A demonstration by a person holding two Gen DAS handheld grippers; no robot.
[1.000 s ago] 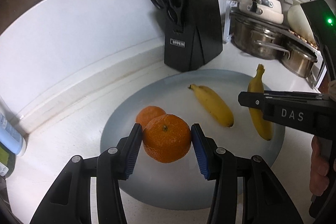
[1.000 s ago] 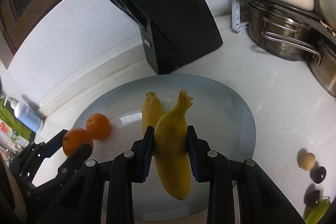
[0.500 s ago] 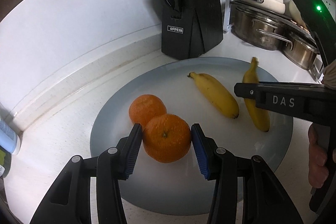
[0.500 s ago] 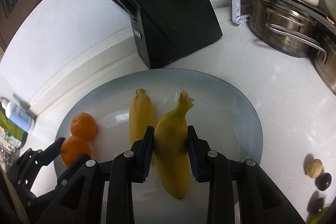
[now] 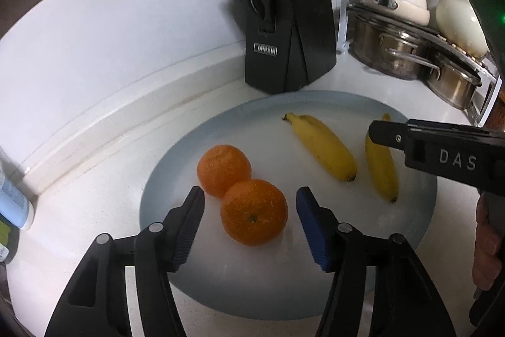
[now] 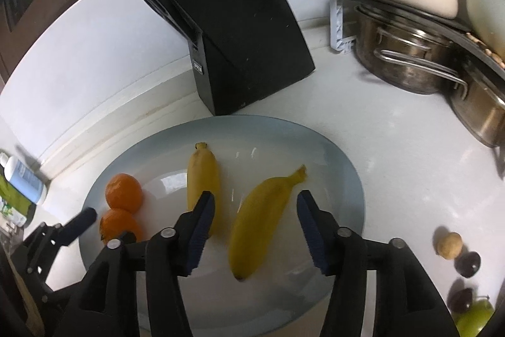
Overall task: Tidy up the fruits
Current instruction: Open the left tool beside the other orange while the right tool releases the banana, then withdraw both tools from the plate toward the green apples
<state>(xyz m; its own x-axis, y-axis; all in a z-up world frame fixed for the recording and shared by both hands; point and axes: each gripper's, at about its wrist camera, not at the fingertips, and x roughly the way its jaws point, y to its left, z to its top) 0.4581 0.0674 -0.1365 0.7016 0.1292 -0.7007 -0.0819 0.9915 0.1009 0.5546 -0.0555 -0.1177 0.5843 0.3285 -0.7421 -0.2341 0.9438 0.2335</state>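
Left gripper (image 5: 251, 220) fingers just opening, orange (image 5: 254, 212) loose between on plate (image 5: 419, 229); right gripper (image 6: 255, 226) fingers just opening, banana (image 6: 262, 217) loose between

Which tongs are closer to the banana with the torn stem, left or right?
Right. The right tongs straddle that banana, their jaws just opened and off it. The left tongs sit around the near orange at the plate's other side.
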